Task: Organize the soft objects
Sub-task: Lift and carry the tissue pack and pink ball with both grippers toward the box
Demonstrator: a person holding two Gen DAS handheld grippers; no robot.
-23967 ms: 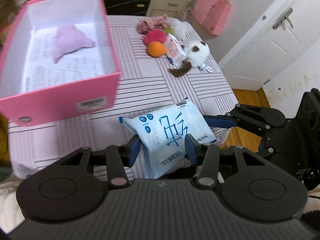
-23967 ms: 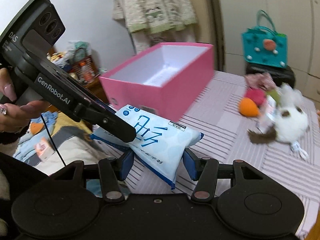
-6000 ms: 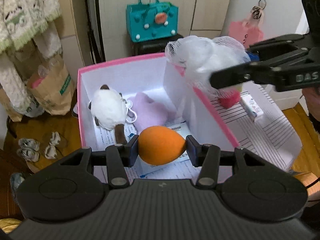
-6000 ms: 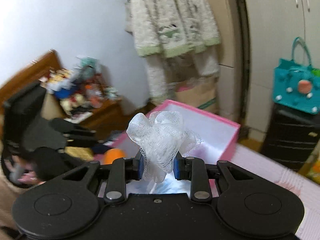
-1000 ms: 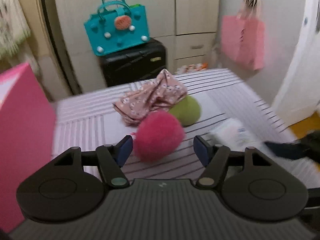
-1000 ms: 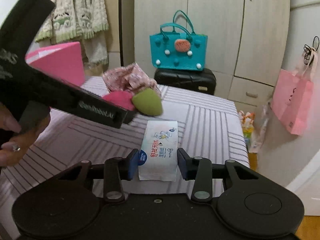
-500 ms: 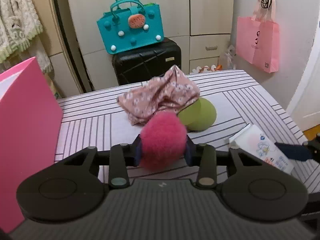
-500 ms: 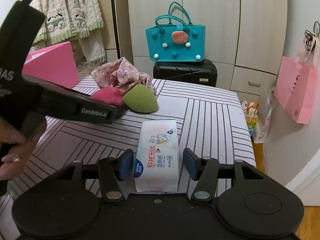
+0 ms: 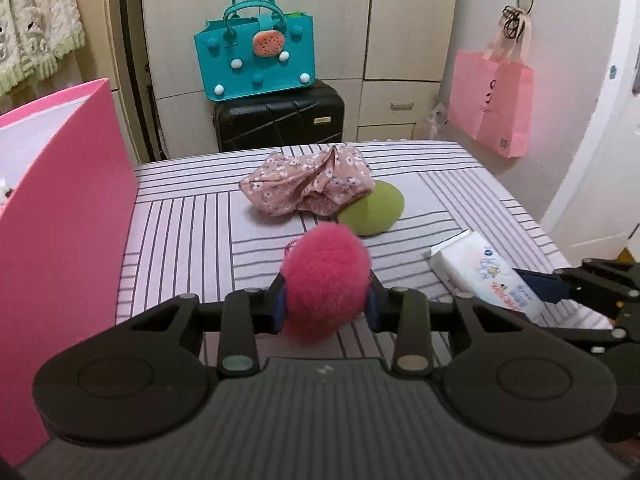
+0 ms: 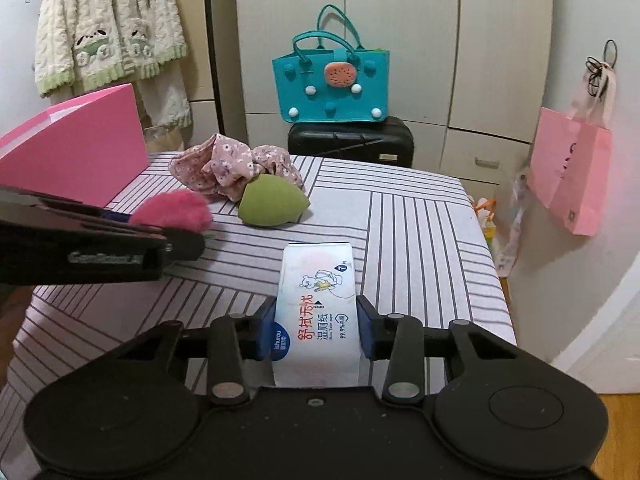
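Observation:
My left gripper is shut on a fluffy pink pom-pom and holds it just above the striped table; the pom-pom also shows in the right wrist view. My right gripper is shut on a white wet-wipes pack, which also shows in the left wrist view. A green sponge and a pink floral cloth lie behind them on the table. The pink box stands at the left.
The striped table ends at the right over the floor. A black suitcase with a teal bag stands behind the table. A pink paper bag hangs on the right wall.
My left gripper closed on the pink pom-pom and raised it slightly. My right gripper closed on the wet-wipes pack.

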